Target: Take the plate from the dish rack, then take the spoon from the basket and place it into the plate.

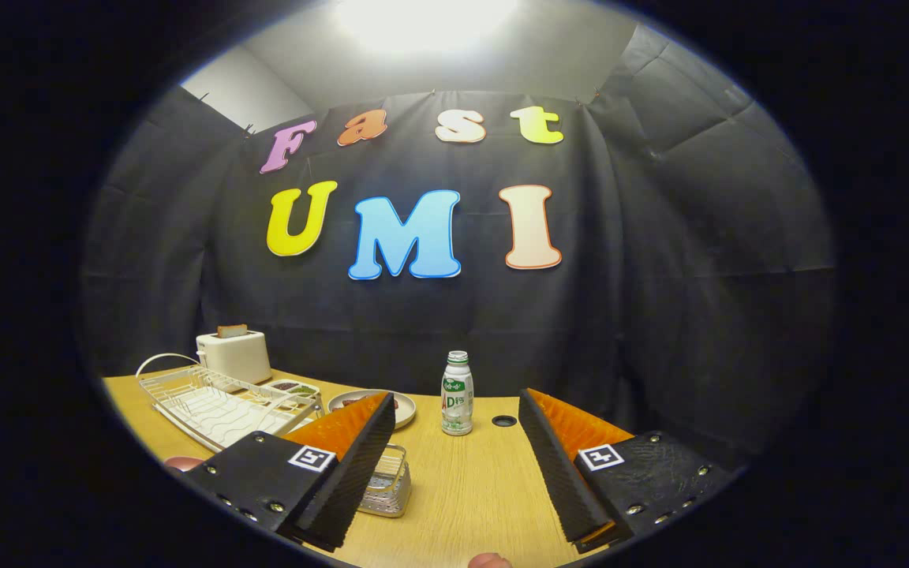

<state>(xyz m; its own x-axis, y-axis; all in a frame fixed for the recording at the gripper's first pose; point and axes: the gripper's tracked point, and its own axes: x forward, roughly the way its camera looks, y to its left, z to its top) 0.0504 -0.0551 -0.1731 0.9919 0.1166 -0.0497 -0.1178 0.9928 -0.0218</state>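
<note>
A: Gripper (454, 442) state?
B: Fingers spread wide, nothing between them, just bare wooden table (470, 489) in the gap. Holding nothing.
A: Spoon basket?
B: Small wire basket (387, 481) sits on the table touching-close beside the left finger, partly hidden behind it. Can't tell if a spoon is in it, too small and covered.
A: Plate?
B: A round plate (403, 409) lies flat on the table just beyond the left fingertip, half hidden by it, something dark red on it. Left of it, a small divided dish (294, 388) with food bits.
A: Dish rack?
B: White wire dish rack (218, 402) well out to the left of the left finger, further back, looks like plain wires, tilted in the view. No plate standing in it that I can make out.
A: Other stuff?
B: Bottle (457, 393) upright straight ahead between the fingers, beyond them. Small dark hole (504, 421) in the table just right of it. Toaster (233, 355) behind the rack with toast (231, 330) sticking up.
</note>
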